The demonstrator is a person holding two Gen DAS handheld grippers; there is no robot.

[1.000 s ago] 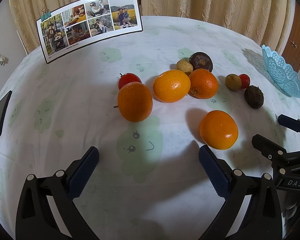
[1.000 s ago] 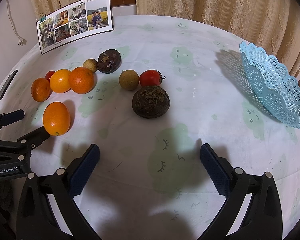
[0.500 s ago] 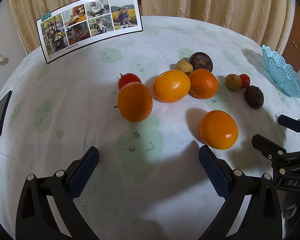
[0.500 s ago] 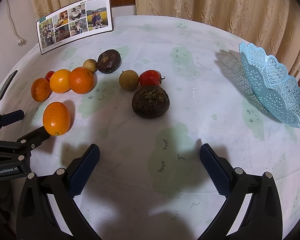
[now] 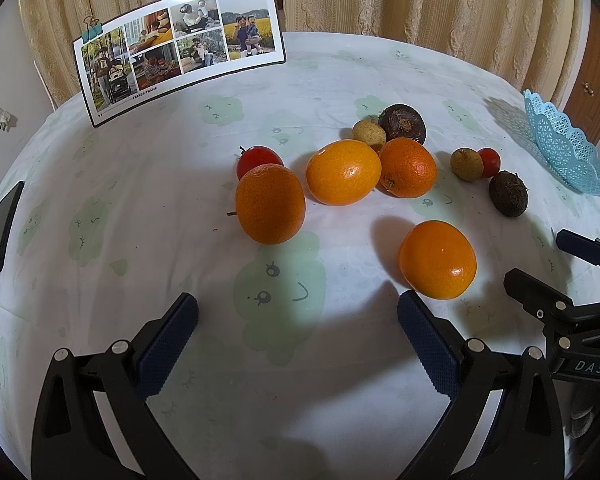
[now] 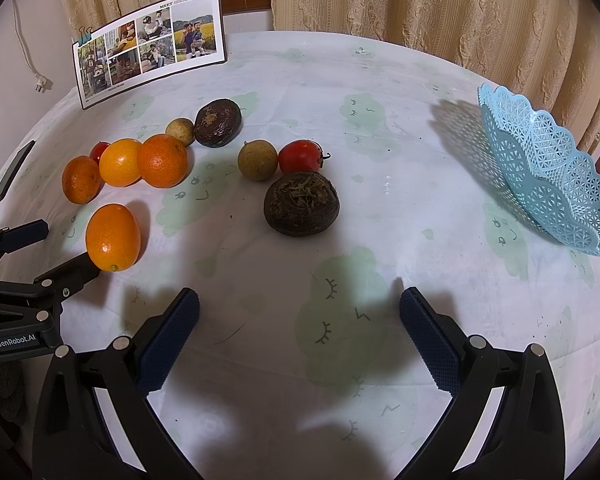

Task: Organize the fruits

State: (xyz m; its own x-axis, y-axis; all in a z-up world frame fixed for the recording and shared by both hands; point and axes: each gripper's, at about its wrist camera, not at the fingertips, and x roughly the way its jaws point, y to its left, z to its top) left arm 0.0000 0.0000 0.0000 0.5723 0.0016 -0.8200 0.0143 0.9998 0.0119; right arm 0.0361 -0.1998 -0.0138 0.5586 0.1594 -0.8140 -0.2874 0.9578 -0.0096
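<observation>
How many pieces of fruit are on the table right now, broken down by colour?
Round orange citrus fruits: 4
Small red tomato-like fruits: 2
Small tan round fruits: 2
Dark brown rough-skinned fruits: 2
Total: 10

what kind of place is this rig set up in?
Most likely a home dining or living room: a round table with a cartoon-print tablecloth, a clipped-up family photo collage, beige curtains behind, and a blue plastic fruit basket. Both grippers are open and empty.
</observation>
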